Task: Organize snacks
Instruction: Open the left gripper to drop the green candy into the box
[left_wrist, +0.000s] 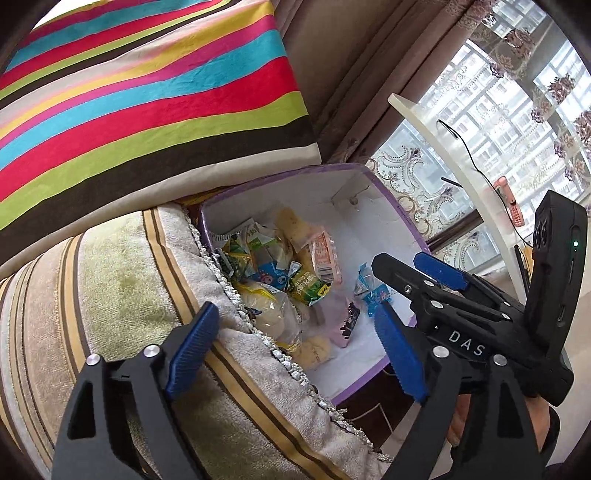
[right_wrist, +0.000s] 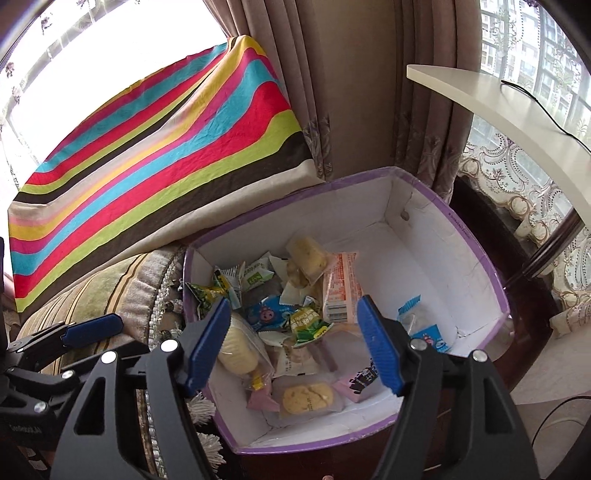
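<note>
A purple-rimmed white cardboard box stands beside the sofa and holds several wrapped snacks: green packets, yellow cakes, an orange-and-white packet and a blue-and-white packet. The box also shows in the left wrist view. My right gripper is open and empty, hovering over the box; it also shows in the left wrist view. My left gripper is open and empty, over the sofa arm and the box's near edge; it also shows in the right wrist view.
A striped cushion leans on the sofa to the left of the box. Brown curtains hang behind. A white curved shelf with a black cable juts out at the right, by a lace-curtained window.
</note>
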